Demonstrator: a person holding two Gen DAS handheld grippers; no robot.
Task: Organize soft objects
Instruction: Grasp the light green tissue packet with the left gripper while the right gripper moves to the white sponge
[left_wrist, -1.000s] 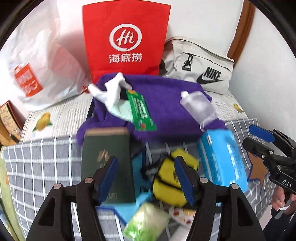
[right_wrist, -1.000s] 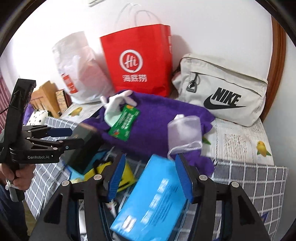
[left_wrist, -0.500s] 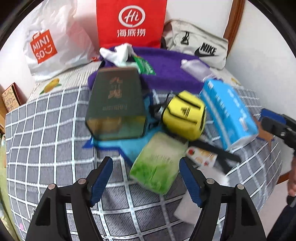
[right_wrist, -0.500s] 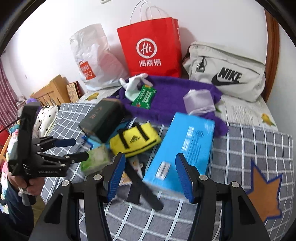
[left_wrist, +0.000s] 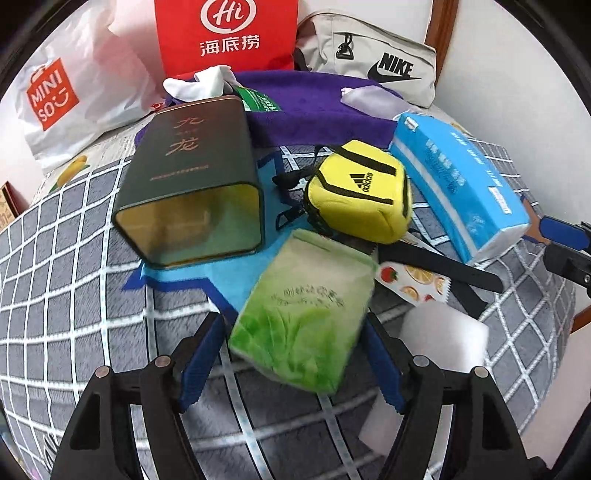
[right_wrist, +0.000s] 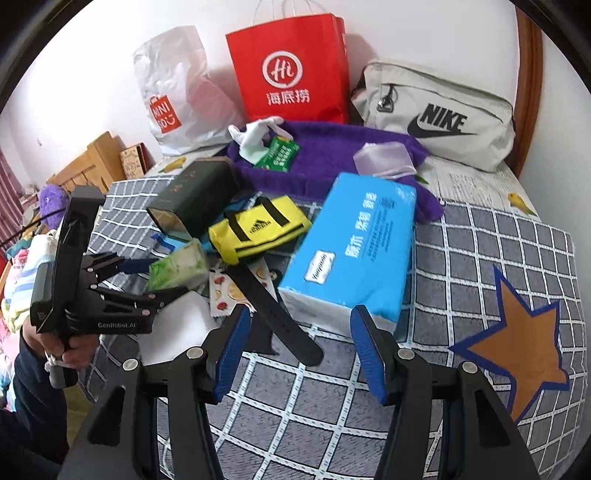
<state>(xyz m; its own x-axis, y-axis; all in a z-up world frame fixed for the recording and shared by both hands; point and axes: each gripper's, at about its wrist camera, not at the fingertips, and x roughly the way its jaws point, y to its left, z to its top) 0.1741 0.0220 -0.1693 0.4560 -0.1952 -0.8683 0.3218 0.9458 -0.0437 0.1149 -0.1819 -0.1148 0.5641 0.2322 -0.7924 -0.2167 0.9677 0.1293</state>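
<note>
My left gripper (left_wrist: 291, 354) is open with its fingers on either side of a green tissue pack (left_wrist: 306, 314), which lies on the grey checked blanket (left_wrist: 74, 295); the pack also shows in the right wrist view (right_wrist: 179, 266), with the left gripper (right_wrist: 159, 280) around it. A yellow Adidas pouch (left_wrist: 360, 192) and a blue tissue pack (left_wrist: 458, 181) lie beyond. My right gripper (right_wrist: 301, 354) is open and empty, just in front of the blue tissue pack (right_wrist: 354, 251) and over a black strap (right_wrist: 273, 310).
A dark green tin (left_wrist: 192, 170) lies on its side at the left. A purple towel (left_wrist: 314, 107) holds a white glove and a small green packet. A red paper bag (left_wrist: 225, 37), a Miniso bag (left_wrist: 66, 92) and a Nike bag (left_wrist: 373, 62) stand at the wall.
Both grippers pulled back from the pile. The left gripper then moved down and forward until its fingers flank the green tissue pack. The right gripper stayed open and empty.
</note>
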